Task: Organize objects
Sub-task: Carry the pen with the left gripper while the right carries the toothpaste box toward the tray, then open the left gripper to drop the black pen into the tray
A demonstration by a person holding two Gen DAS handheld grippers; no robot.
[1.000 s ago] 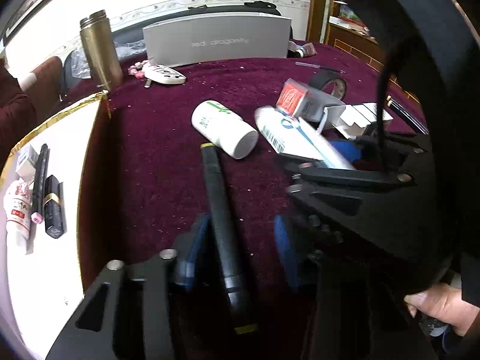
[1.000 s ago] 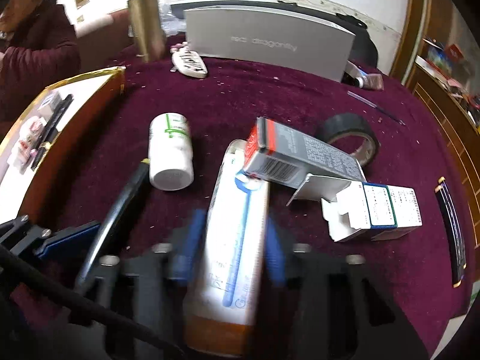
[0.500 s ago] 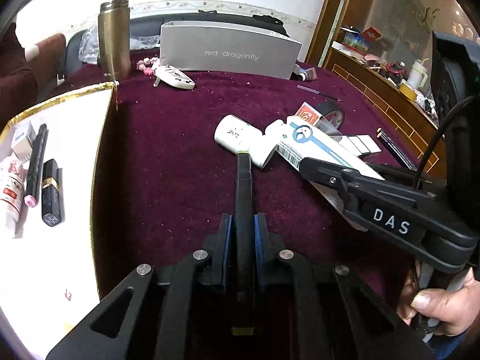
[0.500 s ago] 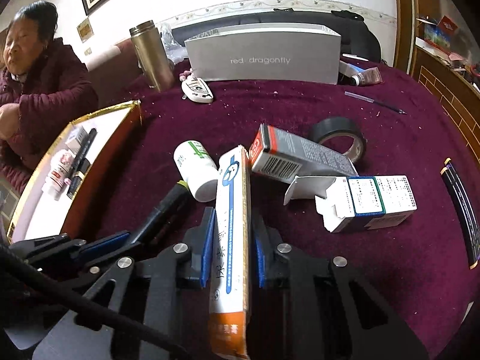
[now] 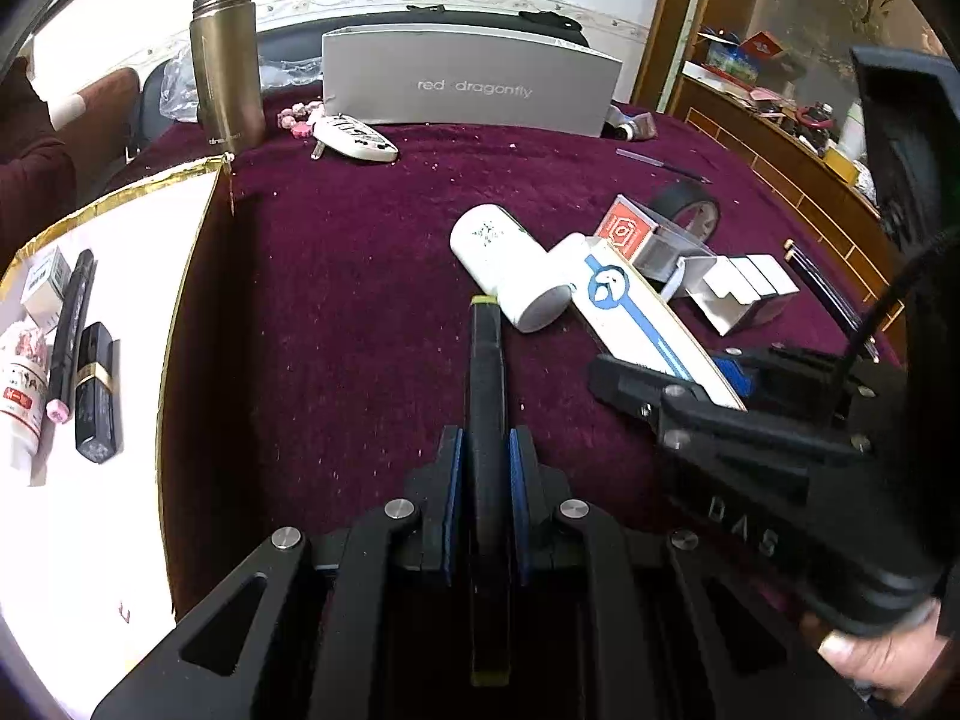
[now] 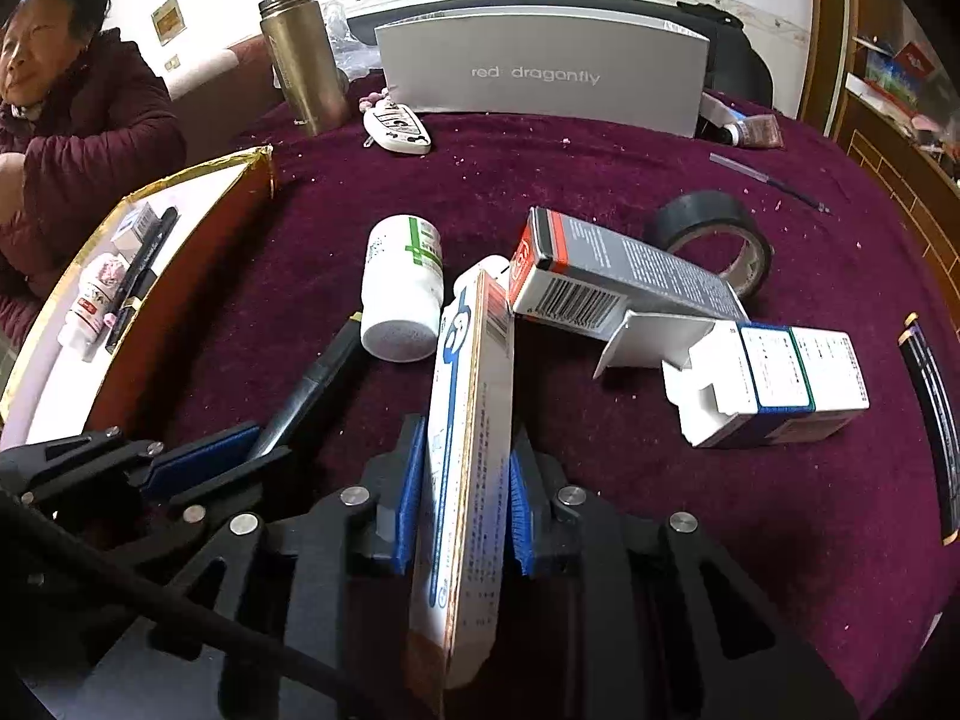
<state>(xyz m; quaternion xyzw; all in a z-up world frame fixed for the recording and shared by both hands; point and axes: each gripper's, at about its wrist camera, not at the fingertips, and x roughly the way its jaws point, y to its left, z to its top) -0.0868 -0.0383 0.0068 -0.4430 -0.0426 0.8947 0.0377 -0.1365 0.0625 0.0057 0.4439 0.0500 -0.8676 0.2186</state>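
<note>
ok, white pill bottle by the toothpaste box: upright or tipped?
Tipped. The white pill bottle lies on its side on the maroon cloth, flat round end toward the camera, beside the toothpaste box.

left tool (image 5: 486, 450) clamps a black pen (image 5: 487, 372); right tool (image 5: 717, 381) grips a toothpaste box (image 5: 636, 324).

My left gripper (image 5: 485, 468) closed on a pen (image 5: 487, 372), bottle (image 5: 510, 267) just beyond its tip, my right gripper (image 6: 462, 480) to the right clamping a long carton (image 6: 471, 438), tray (image 5: 90, 540) far left, tape roll (image 6: 711, 240) behind the boxes (image 6: 774, 384).
</note>
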